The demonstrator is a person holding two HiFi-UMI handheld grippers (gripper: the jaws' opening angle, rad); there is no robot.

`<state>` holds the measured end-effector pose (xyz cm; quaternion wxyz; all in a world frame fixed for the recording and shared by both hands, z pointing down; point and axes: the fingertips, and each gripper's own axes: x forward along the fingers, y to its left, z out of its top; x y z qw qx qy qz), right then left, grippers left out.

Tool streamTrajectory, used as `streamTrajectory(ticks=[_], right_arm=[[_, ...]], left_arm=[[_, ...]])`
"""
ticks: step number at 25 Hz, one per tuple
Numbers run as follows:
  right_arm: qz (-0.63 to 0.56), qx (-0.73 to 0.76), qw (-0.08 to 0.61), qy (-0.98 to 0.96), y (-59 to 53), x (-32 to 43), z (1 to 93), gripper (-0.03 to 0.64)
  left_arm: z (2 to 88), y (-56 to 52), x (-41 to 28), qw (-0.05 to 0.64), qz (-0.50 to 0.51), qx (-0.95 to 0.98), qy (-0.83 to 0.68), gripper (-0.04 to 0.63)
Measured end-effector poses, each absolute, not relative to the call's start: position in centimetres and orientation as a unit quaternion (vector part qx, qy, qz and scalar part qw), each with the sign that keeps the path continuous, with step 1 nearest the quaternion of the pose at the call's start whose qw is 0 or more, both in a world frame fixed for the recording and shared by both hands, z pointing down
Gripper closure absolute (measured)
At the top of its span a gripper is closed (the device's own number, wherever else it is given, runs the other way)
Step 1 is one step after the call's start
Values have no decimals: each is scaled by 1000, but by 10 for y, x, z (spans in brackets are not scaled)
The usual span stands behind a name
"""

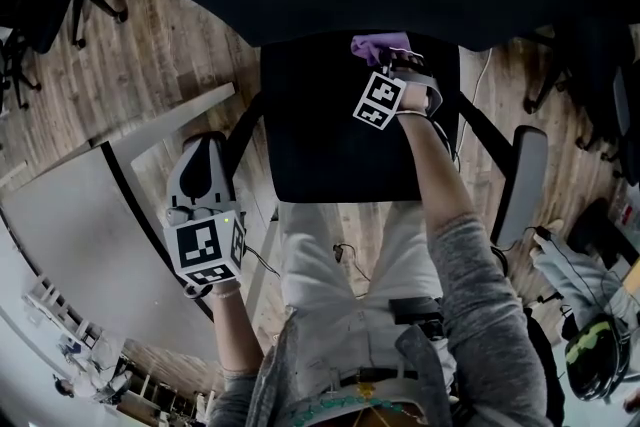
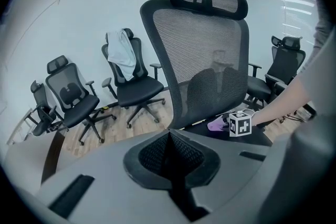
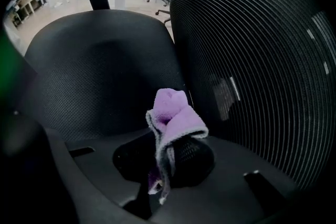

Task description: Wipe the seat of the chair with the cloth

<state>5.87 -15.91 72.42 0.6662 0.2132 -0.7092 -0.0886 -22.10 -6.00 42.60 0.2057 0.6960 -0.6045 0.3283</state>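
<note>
The black chair seat (image 1: 330, 130) lies below me in the head view, and its mesh backrest (image 3: 252, 60) rises right behind it. My right gripper (image 1: 397, 63) is at the seat's back edge, shut on a bunched purple cloth (image 1: 380, 46). In the right gripper view the cloth (image 3: 174, 118) sticks out of the right gripper (image 3: 164, 157), just over the seat (image 3: 100, 76) where it meets the backrest. My left gripper (image 1: 205, 147) hangs shut and holds nothing, left of the chair and off the seat. From the left gripper (image 2: 169, 148) I see the chair's backrest (image 2: 202, 60) and the cloth (image 2: 215, 125).
A white desk (image 1: 70, 215) stands at the left beside my left gripper. The chair's armrests (image 1: 522, 180) flank the seat. Several other office chairs (image 2: 134, 78) stand on the wooden floor (image 1: 150, 45) behind. Cables trail on the floor at the right.
</note>
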Motion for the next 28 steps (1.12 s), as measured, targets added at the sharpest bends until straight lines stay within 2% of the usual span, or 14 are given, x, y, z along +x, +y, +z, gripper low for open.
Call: streamTrajectory(ticks=[15,28], right_arm=[[-87,222,678,-695,-162,119,718,569],[-27,277,664,-694,-163,174,710,569]], left_arm=[[425,-62,-215,199,334,693,-607,586],[422,-62,-212,189,338,691,-610,586]])
